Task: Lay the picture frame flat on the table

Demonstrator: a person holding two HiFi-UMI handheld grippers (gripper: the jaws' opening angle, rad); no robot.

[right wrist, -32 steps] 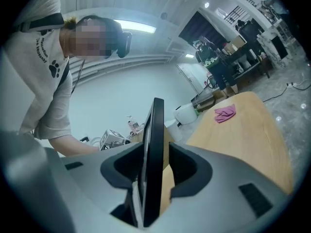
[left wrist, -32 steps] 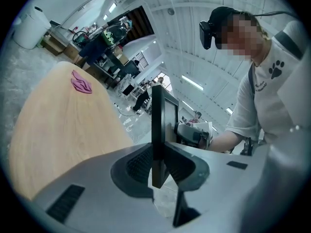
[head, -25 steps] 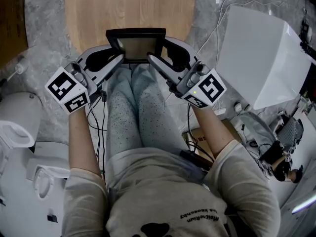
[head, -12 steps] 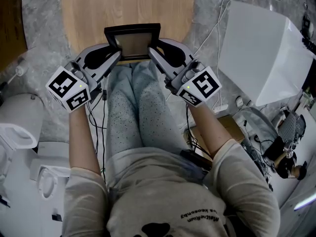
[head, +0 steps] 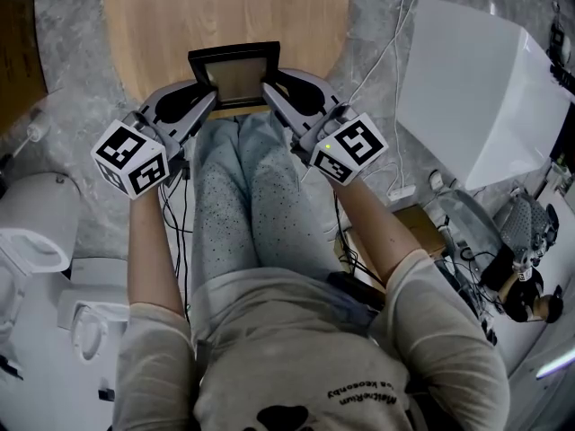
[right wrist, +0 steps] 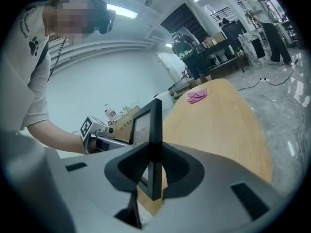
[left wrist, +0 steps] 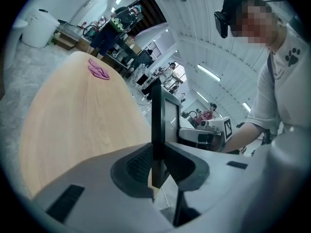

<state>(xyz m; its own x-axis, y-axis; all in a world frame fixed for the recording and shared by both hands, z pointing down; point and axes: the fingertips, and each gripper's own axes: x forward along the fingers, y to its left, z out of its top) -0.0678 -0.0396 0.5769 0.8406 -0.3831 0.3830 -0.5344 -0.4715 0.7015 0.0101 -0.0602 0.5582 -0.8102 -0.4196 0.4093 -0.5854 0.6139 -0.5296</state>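
Both grippers and the picture frame (head: 235,77) sit a little further toward the table's near edge than a second ago, and the marker cubes have shifted with them. The right gripper's jaws have just been closing, with the frame's right edge between them.

- Frame: black border, tan pane facing the person. It is held over the near edge of the wooden table (head: 225,12), just beyond the person's knees (head: 243,196).
- Left gripper (head: 212,99): part closed, pads clamped on the frame's left edge.
- Right gripper (head: 268,93): part closed, pads pressing on the right edge.
- Why held so: a pinch on each side edge likely keeps the frame square, so it can be tipped over and set down face or back flat.
- Both gripper views see the frame edge-on and upright.
- Pink item (left wrist: 98,71) lies at the far end of the table, well apart from the frame.
- White box (head: 476,97) stands off to the right, clear of the table.

Hard to make out:
- The frame's lower edge is hidden behind the jaws.
- Whether the frame touches the tabletop cannot be told.
- Any rear stand is out of sight.
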